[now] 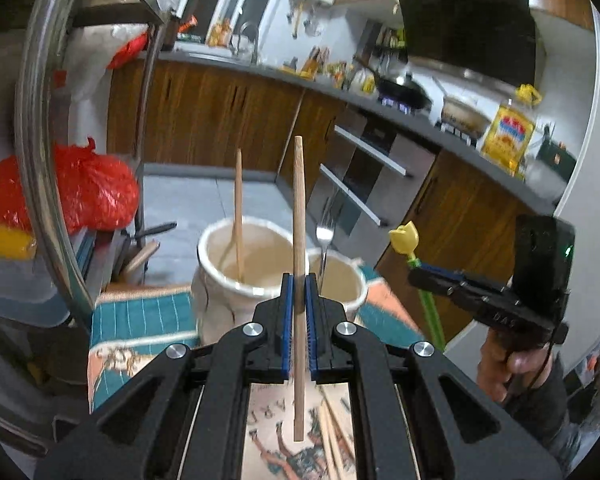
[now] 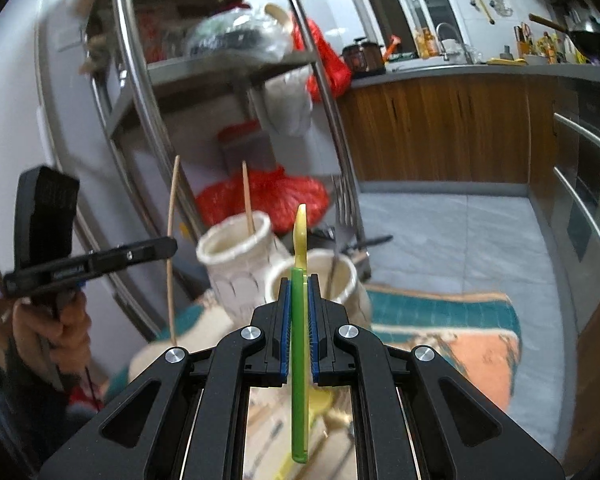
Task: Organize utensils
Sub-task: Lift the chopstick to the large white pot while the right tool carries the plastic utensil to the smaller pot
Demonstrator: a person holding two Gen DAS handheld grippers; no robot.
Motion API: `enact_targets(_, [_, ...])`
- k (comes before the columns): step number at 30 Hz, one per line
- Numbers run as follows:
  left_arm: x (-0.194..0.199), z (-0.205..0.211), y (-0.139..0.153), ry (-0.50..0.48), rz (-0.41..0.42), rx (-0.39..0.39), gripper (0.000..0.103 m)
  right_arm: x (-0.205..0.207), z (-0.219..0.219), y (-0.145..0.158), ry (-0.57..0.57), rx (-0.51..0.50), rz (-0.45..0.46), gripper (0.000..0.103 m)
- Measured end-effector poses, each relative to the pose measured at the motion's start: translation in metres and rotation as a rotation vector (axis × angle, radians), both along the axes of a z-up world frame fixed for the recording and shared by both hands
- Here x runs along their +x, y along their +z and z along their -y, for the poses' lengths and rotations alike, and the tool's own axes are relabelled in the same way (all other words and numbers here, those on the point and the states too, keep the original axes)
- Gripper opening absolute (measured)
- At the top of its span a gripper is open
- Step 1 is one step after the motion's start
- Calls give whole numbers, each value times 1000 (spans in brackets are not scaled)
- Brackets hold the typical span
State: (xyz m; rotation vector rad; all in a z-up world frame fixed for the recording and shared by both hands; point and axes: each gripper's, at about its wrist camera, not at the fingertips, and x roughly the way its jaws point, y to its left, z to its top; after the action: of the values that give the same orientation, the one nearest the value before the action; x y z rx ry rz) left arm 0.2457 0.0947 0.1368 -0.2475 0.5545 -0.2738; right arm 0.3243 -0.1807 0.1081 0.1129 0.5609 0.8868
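Nearest the lens in each wrist view were the grippers' own black jaws with blue pads. The left gripper [image 1: 299,292] was clamped tight on a wooden chopstick [image 1: 298,216], gripped around its middle so that it stood nearly upright, one end above the pads and the other hanging below over a printed cloth [image 1: 140,320]. The right gripper [image 2: 299,292] was closed just as firmly on a green utensil with a yellow tulip-shaped end [image 2: 299,320], held along its flat handle.

Ahead of both stood two cream ceramic jars on the cloth. The taller jar [image 1: 236,272] already held one chopstick [image 1: 238,208]; the shorter jar [image 1: 340,280] beside it held a metal fork [image 1: 325,240]. More chopsticks [image 1: 332,432] lay on the cloth below the left jaws.

The jars looked heavy and breakable, best left standing. The chopstick seemed light, stiff and thin, likely to pivot in the pads if nudged against a rim, so a mid-length hold suited it. The green utensil appeared to be light, smooth plastic, perhaps slippery; gripping its flat faces looked steadier.

Of writing, a yellow oil bottle [image 1: 507,136] on the counter carried a red and blue label too blurred to read. The cloth showed large letters, only partly visible, and the right gripper's side bore embossed letters I could not make out.
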Motion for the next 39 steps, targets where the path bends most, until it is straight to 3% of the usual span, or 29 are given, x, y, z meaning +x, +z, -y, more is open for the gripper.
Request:
enact_targets(5, [0, -4, 13, 20, 99, -58, 6, 12, -7, 6, -24, 93, 20, 9])
enact_targets(15, [-4, -10, 42, 140, 284, -55, 6, 35, -31, 4, -100, 172, 62, 9])
enact_targets(22, [-5, -18, 48, 211, 379, -80, 6, 45, -42, -2, -140, 183, 85, 9])
enact_targets(25, [-3, -17, 47, 265, 412, -52, 6, 47, -47, -4, -160, 176, 106, 9])
enact_targets(28, [6, -14, 39, 302, 413, -24, 6, 46, -51, -7, -184, 157, 137, 9])
enact_targets(31, [19, -10, 27, 299, 371, -15, 6, 44, -56, -9, -195, 122, 167, 9])
enact_targets(39, [39, 5, 7, 245, 224, 117, 6, 37, -57, -19, -196, 58, 167, 9])
